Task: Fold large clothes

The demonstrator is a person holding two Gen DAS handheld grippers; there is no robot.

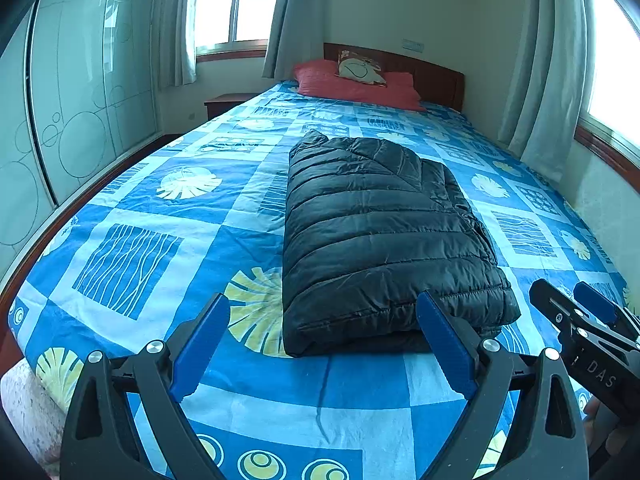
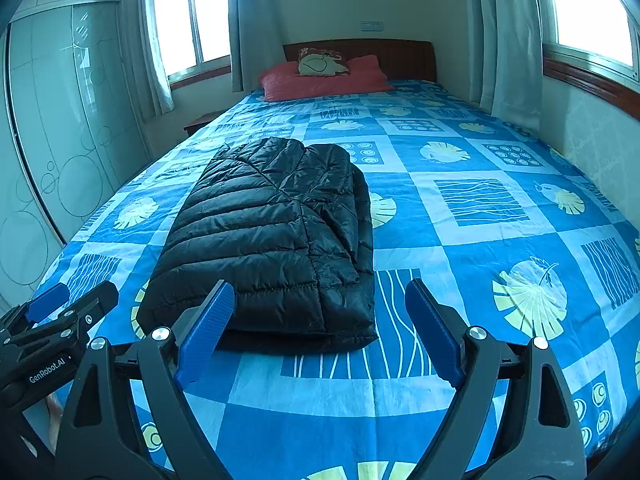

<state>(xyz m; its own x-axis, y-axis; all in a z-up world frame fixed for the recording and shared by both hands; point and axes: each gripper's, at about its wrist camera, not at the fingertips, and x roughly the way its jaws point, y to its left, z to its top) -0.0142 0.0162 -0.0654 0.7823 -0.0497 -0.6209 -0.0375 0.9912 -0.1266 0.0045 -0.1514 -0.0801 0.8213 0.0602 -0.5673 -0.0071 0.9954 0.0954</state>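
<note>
Lying folded: one jacket (image 1: 384,236), two pillows (image 1: 352,84).

"DAS" on right gripper (image 1: 576,304), "GenRobot.AI" on left gripper (image 2: 72,300)

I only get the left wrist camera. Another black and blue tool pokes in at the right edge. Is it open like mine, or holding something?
Observer: Its own camera shows the right gripper wide open, with nothing between the fingers.
Visitor: Is it lined up on the black jacket?
Observer: Only partly. In that view the folded jacket sits left of centre, and the gripper's right finger is over bare bedsheet.
Visitor: Any writing on the tool I'm looking through?
Observer: Yes, the left gripper has GenRobot.AI printed on its side.
</note>
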